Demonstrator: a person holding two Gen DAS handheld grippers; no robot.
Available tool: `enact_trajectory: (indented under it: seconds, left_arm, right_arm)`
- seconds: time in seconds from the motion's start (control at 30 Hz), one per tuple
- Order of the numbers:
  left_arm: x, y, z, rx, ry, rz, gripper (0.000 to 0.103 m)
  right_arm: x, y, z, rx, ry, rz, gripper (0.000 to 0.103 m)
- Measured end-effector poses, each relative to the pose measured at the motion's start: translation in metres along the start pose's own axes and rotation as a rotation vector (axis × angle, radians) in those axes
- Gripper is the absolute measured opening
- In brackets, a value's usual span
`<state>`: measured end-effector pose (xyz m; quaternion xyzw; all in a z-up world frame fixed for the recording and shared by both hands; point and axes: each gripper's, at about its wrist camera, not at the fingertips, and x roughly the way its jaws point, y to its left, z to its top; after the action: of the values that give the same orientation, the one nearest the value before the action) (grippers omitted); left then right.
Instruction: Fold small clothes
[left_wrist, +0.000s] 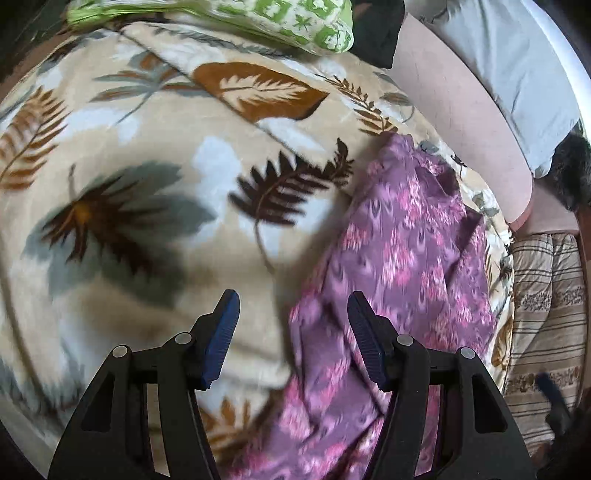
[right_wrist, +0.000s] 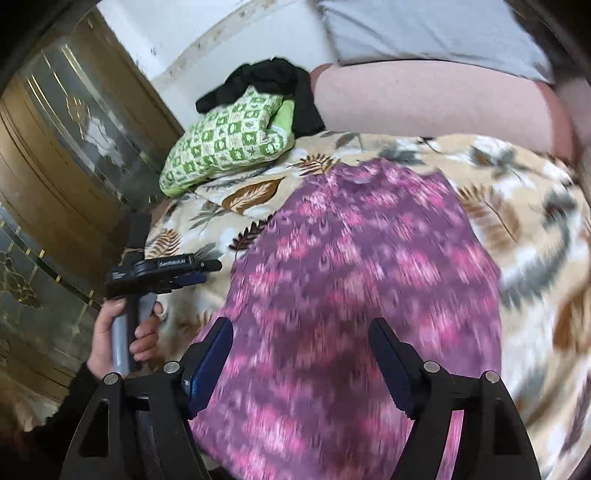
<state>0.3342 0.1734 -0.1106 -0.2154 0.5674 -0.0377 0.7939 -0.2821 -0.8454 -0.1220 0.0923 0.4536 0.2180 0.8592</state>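
Purple garment (right_wrist: 354, 295): lies spread on the leaf-print blanket (left_wrist: 147, 229) covering the bed, a floral pink-on-purple piece, blurred in both views.
Long axis: runs away from both tongs toward the far end of the bed, one end near them and the other pointing at the pink bolster (left_wrist: 454, 110).
Right tongs (right_wrist: 301, 362): jaws wide apart, nothing pinched; the cloth sits directly beneath and ahead of them, its middle in line with the gap.
Left tongs (left_wrist: 293, 339): jaws about half open, empty; the garment's left edge passes under the right-hand jaw, and the rest of the gap is over bare blanket.
Nearer hand: the right, I would say, since it hangs over the body of the cloth while the left sits at its border.
Other clothes: a green checked piece (right_wrist: 229, 144) and a black one (right_wrist: 266, 83) lie well apart at the far corner.
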Motion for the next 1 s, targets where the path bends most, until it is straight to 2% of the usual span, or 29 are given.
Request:
enact_trajectory:
  seconds: [0.13, 0.23, 0.27, 0.3, 0.37, 0.4, 0.43, 0.53, 0.57, 0.6, 0.63, 0.7, 0.73, 0.8, 0.87, 0.97, 1.0]
  left_arm:
    - [0.029, -0.002, 0.006, -0.012, 0.051, -0.081, 0.06]
    - [0.041, -0.003, 0.004, -0.047, 0.084, -0.134, 0.056]
    - [0.041, -0.005, 0.005, -0.044, 0.081, -0.136, 0.05]
    - [0.042, -0.006, 0.006, -0.047, 0.077, -0.134, 0.037]
    - [0.044, -0.007, 0.006, -0.057, 0.082, -0.13, 0.034]
    - [0.047, -0.007, 0.005, -0.058, 0.089, -0.122, 0.029]
    - [0.05, -0.007, 0.005, -0.059, 0.101, -0.109, 0.021]
    - [0.047, -0.008, 0.006, -0.05, 0.103, -0.111, 0.011]
    - [0.042, -0.011, 0.007, -0.028, 0.089, -0.106, 0.01]
    - [0.033, -0.013, 0.007, -0.011, 0.068, -0.105, 0.009]
    - [0.024, -0.014, 0.009, -0.012, 0.049, -0.115, 0.009]
    - [0.0, -0.009, 0.014, -0.037, -0.012, -0.159, 0.009]
    - [-0.015, -0.004, 0.019, -0.05, -0.074, -0.134, 0.009]
    - [-0.027, 0.005, 0.025, -0.075, -0.125, -0.122, 0.009]
    - [-0.022, 0.016, 0.03, -0.119, -0.116, -0.114, 0.009]
    - [-0.006, 0.027, 0.033, -0.16, -0.089, -0.053, 0.009]
    - [0.004, 0.03, 0.034, -0.175, -0.065, -0.033, 0.01]
  right_arm:
    - [0.07, -0.023, 0.074, 0.093, 0.068, 0.078, 0.074]
    - [0.117, -0.035, 0.12, 0.123, 0.096, 0.077, 0.074]
    - [0.13, -0.035, 0.13, 0.128, 0.101, 0.056, 0.071]
    - [0.147, -0.037, 0.142, 0.14, 0.111, 0.034, 0.067]
    - [0.185, -0.04, 0.166, 0.171, 0.159, 0.032, 0.059]
    - [0.203, -0.04, 0.176, 0.181, 0.183, 0.025, 0.058]
    - [0.22, -0.04, 0.186, 0.188, 0.196, 0.002, 0.056]
    - [0.258, -0.039, 0.201, 0.175, 0.22, -0.098, 0.054]
    - [0.268, -0.038, 0.202, 0.169, 0.244, -0.123, 0.041]
    - [0.282, -0.037, 0.199, 0.163, 0.3, -0.148, 0.011]
    - [0.286, -0.034, 0.198, 0.159, 0.319, -0.169, 0.005]
    - [0.272, -0.023, 0.202, 0.134, 0.254, -0.137, 0.005]
    - [0.258, -0.009, 0.21, 0.099, 0.201, -0.107, 0.005]
    - [0.244, 0.009, 0.223, 0.058, 0.139, -0.098, 0.005]
    - [0.244, 0.021, 0.234, 0.038, 0.112, -0.098, 0.005]
    - [0.276, 0.019, 0.236, 0.053, 0.176, -0.065, 0.006]
    - [0.285, 0.015, 0.232, 0.051, 0.205, -0.081, 0.006]
